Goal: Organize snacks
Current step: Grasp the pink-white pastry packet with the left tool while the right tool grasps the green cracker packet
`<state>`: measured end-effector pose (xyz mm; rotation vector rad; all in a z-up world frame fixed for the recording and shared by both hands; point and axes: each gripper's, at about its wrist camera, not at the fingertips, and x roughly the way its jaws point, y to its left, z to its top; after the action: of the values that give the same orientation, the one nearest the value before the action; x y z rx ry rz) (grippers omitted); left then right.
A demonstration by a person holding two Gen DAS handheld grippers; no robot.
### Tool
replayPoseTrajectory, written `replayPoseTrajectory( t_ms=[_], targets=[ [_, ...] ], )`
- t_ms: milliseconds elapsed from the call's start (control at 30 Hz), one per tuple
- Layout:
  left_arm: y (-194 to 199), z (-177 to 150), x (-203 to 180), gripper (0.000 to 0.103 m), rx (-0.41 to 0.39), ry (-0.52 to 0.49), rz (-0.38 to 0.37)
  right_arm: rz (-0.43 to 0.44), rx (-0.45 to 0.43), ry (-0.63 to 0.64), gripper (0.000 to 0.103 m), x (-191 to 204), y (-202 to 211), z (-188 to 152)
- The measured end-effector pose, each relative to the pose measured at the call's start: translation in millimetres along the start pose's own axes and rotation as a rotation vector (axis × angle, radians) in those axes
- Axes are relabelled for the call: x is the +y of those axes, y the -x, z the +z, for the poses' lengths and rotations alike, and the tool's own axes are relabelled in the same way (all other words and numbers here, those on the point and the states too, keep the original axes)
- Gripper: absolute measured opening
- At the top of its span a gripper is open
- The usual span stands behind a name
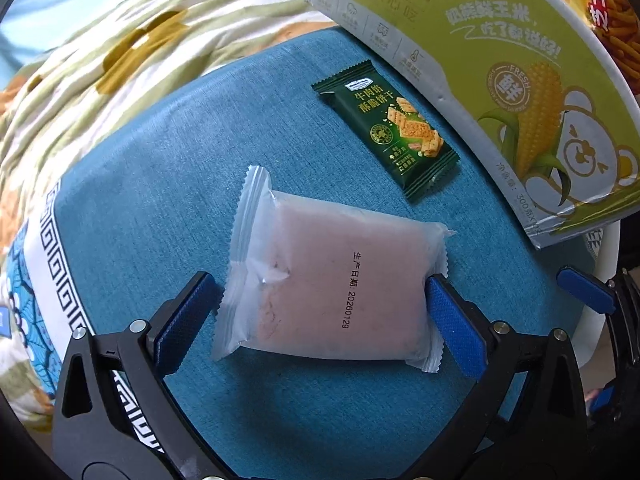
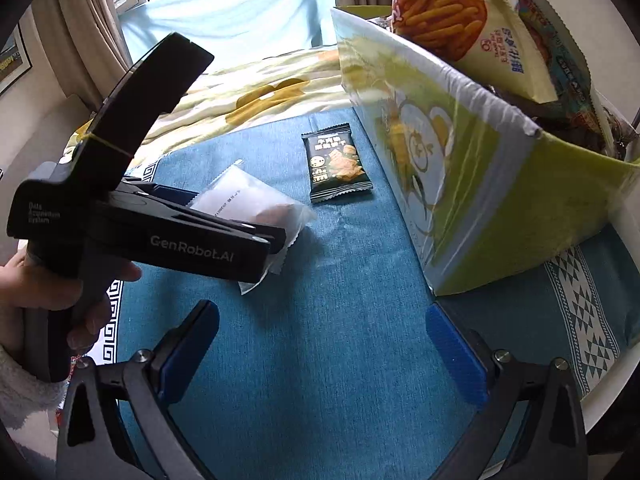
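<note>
While spread wide, left gripper (image 1: 320, 316) fingers straddle the pink pastry packet (image 1: 332, 276).

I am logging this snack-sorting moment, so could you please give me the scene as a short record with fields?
surface: blue cloth over a table
loose snacks: pale wrapped cake; dark green biscuit packet, apart from the cake
container: green corn box, already holding snack bags such as an orange stick-snack bag
left gripper: open, fingers either side of the cake, right pad touching the wrapper, left pad short of it
right gripper: open, empty, over bare cloth
person: a hand holds the left gripper's handle
</note>
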<state>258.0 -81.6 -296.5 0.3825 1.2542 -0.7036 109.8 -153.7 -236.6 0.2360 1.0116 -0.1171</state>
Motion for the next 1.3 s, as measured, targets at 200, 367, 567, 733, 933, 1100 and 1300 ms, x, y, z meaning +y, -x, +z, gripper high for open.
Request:
replayPoseTrajectory(
  t_ms=[200, 367, 567, 733, 933, 1100, 1300],
  targets=[
    [3.9, -1.1, 34.5, 0.103, -0.007, 0.047, 0.018, 0.019, 0.019, 0.067, 0.103, 16.7, -13.6, 4.7],
    [10.9, -6.3, 68.5, 0.103, -0.007, 0.092, 0.043, -0.015, 0.014, 0.114, 0.099, 29.8, -29.9, 19.2],
    [20.9, -21.5, 113.6, 0.103, -0.006, 0.2, 0.056, -0.123, -0.027, 0.08, 0.097, 43.6, -61.3, 52.0],
    [27.5, -32.1, 138.1, 0.103, -0.008, 0.222, 0.087, -0.195, -0.04, 0.078, 0.097, 52.7, -88.4, 74.2],
    [27.1, -33.3, 136.0, 0.103, -0.008, 0.17, 0.08, -0.227, -0.045, 0.059, 0.095, 48.0, -98.6, 93.7],
    [22.4, -27.2, 130.4, 0.103, -0.012, 0.085, 0.075, -0.252, -0.028, 0.012, 0.095, 45.8, -108.0, 100.5],
    [16.9, -15.6, 114.3, 0.103, -0.026, -0.073, 0.051, -0.177, -0.01, -0.065, 0.096, 37.3, -107.4, 105.1]
  ],
)
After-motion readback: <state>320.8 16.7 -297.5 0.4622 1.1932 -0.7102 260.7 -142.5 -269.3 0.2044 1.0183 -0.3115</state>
